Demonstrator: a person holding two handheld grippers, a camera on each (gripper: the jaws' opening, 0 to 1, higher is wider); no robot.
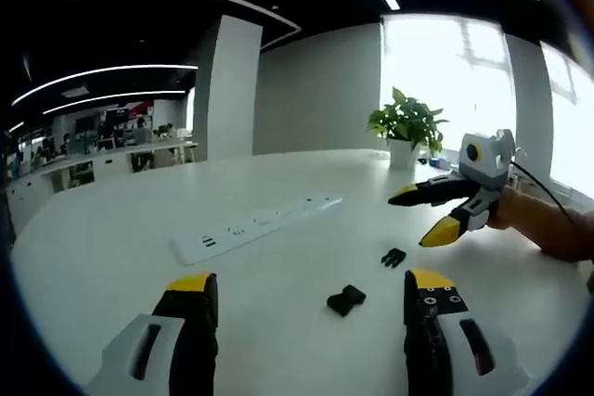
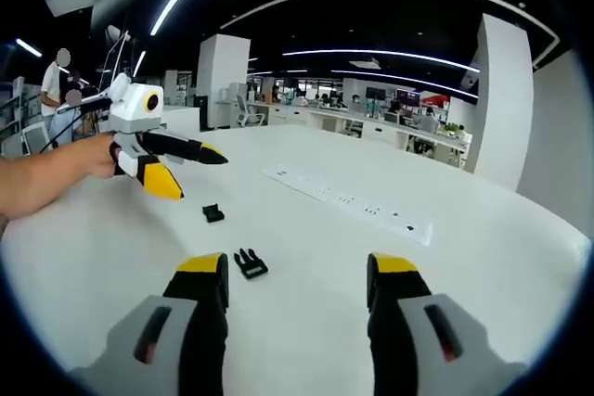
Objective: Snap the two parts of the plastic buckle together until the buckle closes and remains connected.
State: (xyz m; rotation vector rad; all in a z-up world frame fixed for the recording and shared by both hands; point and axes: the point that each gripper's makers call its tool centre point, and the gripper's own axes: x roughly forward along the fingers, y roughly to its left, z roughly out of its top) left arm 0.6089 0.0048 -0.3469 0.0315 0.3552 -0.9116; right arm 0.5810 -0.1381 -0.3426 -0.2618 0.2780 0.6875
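Note:
Two black buckle parts lie apart on the white table. The socket part is nearer my left gripper. The pronged part lies just inside my right gripper's left jaw. My left gripper is open, empty and low over the table, with the socket part just ahead between its jaws; it also enters the right gripper view as the left gripper. My right gripper is open and empty too, and shows opposite in the left gripper view as the right gripper, held by a hand.
A long white power strip lies on the table beyond the buckle parts. A potted plant stands at the table's far edge by the window. A person stands far off at the left among office desks.

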